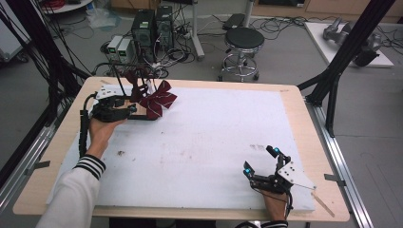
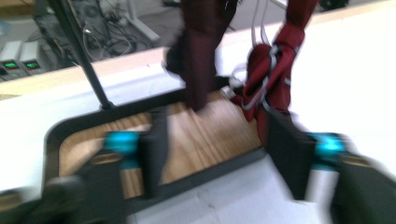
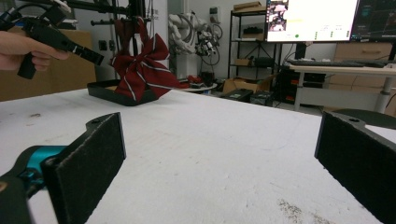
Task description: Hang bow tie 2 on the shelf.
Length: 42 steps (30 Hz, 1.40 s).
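A dark red bow with white stripes (image 1: 157, 100) hangs from a black stand at the table's far left. The stand's black tray with a wooden floor (image 1: 144, 117) sits under it. My left gripper (image 1: 135, 111) is held just left of the tray, aimed at it. In the left gripper view its jaws (image 2: 222, 154) stand open over the tray's near rim (image 2: 201, 179), and the bow (image 2: 271, 79) dangles just above the right jaw. My right gripper (image 1: 259, 159) rests open at the front right, with nothing between its pads (image 3: 88, 163). In its view the bow (image 3: 142, 70) is far off.
A white mat (image 1: 214, 142) covers the wooden table (image 1: 294, 102). Black frame posts (image 1: 349, 52) stand to the right and left. A stool (image 1: 244, 40) and computers (image 1: 152, 28) are on the floor behind the table. A second dark red strip (image 2: 201, 46) hangs over the tray.
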{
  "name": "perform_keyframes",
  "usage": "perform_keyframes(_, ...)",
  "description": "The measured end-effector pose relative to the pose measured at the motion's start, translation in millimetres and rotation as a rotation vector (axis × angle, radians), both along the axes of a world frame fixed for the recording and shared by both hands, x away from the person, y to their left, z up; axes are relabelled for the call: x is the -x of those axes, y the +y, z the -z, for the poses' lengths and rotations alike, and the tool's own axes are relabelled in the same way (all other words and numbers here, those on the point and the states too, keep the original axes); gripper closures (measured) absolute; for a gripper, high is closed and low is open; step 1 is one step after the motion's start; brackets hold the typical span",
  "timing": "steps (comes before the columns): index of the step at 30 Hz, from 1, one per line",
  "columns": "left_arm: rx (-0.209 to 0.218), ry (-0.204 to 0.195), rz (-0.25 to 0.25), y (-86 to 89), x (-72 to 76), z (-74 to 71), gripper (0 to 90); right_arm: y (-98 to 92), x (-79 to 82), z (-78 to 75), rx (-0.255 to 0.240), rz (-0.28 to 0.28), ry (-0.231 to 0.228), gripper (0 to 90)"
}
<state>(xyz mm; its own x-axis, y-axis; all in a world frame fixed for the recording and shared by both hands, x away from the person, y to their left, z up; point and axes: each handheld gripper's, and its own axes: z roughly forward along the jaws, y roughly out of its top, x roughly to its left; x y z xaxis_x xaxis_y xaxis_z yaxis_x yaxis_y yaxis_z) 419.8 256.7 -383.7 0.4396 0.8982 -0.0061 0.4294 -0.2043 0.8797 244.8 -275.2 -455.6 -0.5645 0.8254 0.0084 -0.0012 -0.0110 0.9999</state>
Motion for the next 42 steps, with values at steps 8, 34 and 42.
perform_keyframes(8,0.068,-0.12,0.1,9.5,19.4,-0.7,17.1,0.3,0.2,0.0,0.002,0.001,0.0,0.8)
perform_keyframes(34,0.302,-0.476,0.156,63.9,151.6,62.5,16.5,2.5,0.7,-0.3,0.026,0.012,-0.01,0.8)
perform_keyframes(42,0.293,-0.486,0.141,66.5,155.3,72.0,16.5,3.0,0.7,-0.3,0.03,0.01,-0.01,0.8)
